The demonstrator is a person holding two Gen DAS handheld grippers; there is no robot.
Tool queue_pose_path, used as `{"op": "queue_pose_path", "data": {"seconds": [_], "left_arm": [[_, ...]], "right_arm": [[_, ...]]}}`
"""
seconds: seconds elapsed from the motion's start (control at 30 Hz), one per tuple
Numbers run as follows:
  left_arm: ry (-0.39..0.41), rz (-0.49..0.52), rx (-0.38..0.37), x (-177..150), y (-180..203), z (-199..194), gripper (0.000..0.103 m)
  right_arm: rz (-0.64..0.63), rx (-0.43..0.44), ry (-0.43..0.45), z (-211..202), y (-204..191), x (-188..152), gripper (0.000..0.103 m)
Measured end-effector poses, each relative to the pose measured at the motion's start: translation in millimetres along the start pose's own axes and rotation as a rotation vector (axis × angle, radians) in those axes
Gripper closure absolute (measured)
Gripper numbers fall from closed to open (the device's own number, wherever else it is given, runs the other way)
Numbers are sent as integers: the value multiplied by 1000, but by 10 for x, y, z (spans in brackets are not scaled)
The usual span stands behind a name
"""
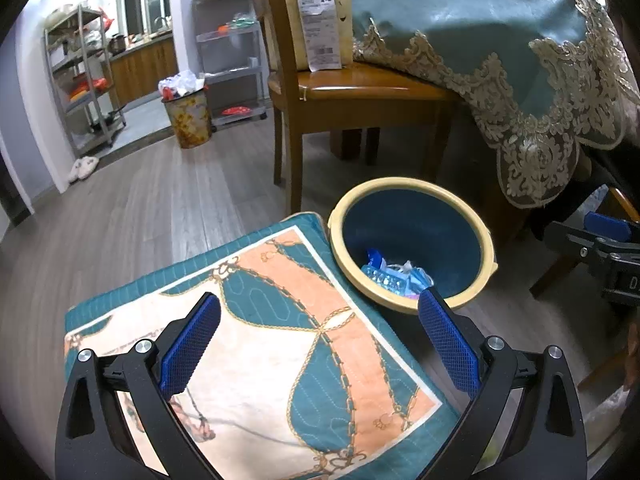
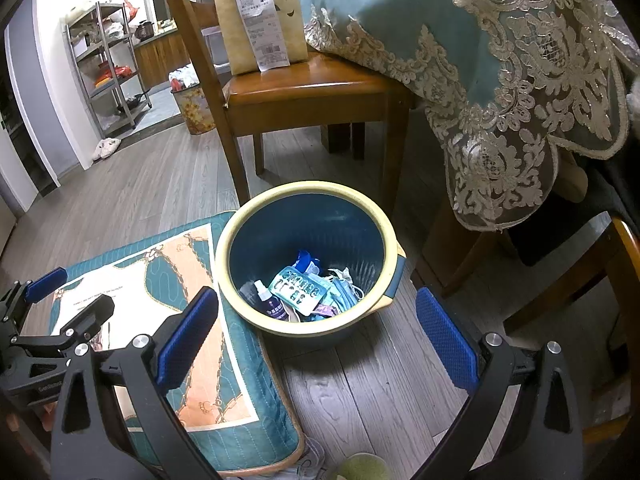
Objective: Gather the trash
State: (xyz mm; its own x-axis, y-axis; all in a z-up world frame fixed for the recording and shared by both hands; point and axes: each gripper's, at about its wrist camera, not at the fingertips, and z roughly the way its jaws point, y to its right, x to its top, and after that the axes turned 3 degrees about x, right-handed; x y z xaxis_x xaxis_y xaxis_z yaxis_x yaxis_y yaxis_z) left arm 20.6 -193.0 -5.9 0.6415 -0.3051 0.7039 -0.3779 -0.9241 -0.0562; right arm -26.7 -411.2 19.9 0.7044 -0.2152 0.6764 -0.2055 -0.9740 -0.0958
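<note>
1. Presently, both grippers are seen spread wide with nothing held: the left gripper [image 1: 320,332] hangs over a teal and peach patterned cushion [image 1: 256,344], and the right gripper [image 2: 318,328] hangs over grey wood flooring [image 2: 360,392].
2. A round blue bin with a cream rim [image 2: 308,196] is found just ahead of the right gripper, and ahead and to the right of the left one, touching the cushion's edge.
3. Collected trash [image 2: 304,288] is noted at the bin's bottom: a pale blister pack, a small dark spray bottle, crumpled masks and wrappers.
4. A drop-off is judged complete; the hunt for the next piece is in hand.
5. No loose trash is made out for certain; pale items at the right view's lower edge, beneath the right gripper, are too cropped to identify.
6. Next, a fresh target must be located, and one gripper lowered astride it before closing.
</note>
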Motion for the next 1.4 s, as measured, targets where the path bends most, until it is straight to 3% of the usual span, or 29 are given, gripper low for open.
{"op": "queue_pose_path", "data": {"seconds": [0.4,0.83,1.0,1.13,1.4], "left_arm": [[-18,12,-2,-15,41,6,5],[-71,-17,-29,-9,41,156,5],[-52,13,-77,24,68,170,5],[-45,31,-56,61,83,186,5],[-101,-44,-80,79,-8,217,5]], "right_arm": [[5,3,5,-18,-12,-4,6],[115,17,-38,76,125,-22,6],[112,-6,-47,117,108,-19,6],[110,-18,-55,163,88,-18,6],[150,-15,-78,227,153,-27,6]]}}
